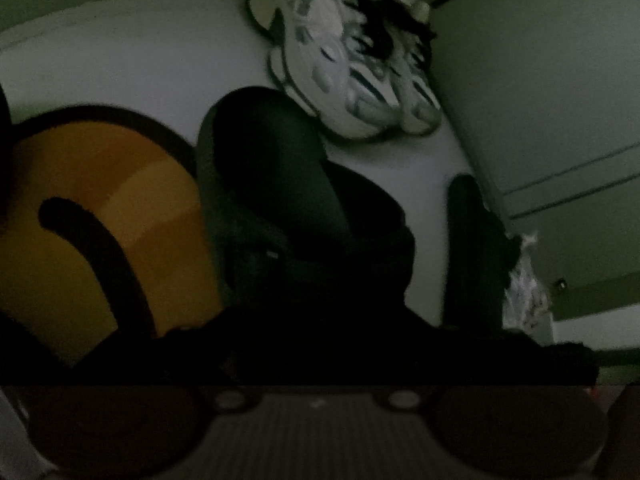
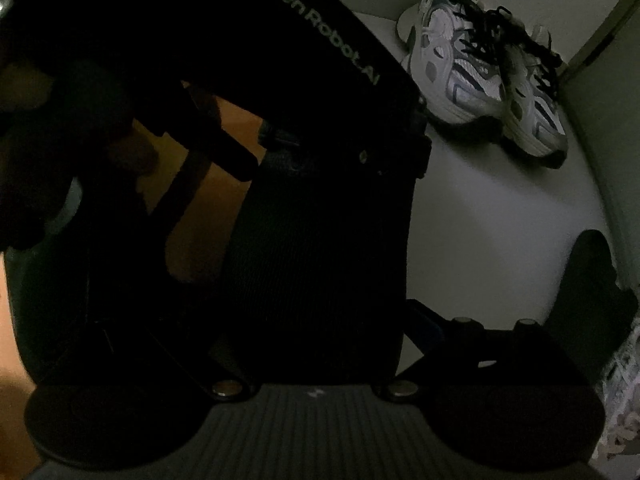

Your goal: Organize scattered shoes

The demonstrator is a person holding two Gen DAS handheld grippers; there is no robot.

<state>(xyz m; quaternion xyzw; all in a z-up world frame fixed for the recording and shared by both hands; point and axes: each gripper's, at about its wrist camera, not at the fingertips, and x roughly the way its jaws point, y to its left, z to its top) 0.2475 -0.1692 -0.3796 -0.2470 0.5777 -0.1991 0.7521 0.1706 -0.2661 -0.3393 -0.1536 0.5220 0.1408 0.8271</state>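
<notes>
Two white sneakers (image 1: 352, 64) with dark laces sit side by side on the pale floor (image 1: 120, 52), toes toward the cameras, near a wall (image 1: 540, 80) and well beyond both tools. Left gripper (image 1: 352, 148) has its fingers spread wide over the floor beside a yellow rug (image 1: 100, 184); a dark shape fills part of the gap, with bare floor between it and the right-hand finger. Right gripper (image 2: 320, 240) is also spread, clasping nothing, with the left tool's black body in front of it.
</notes>
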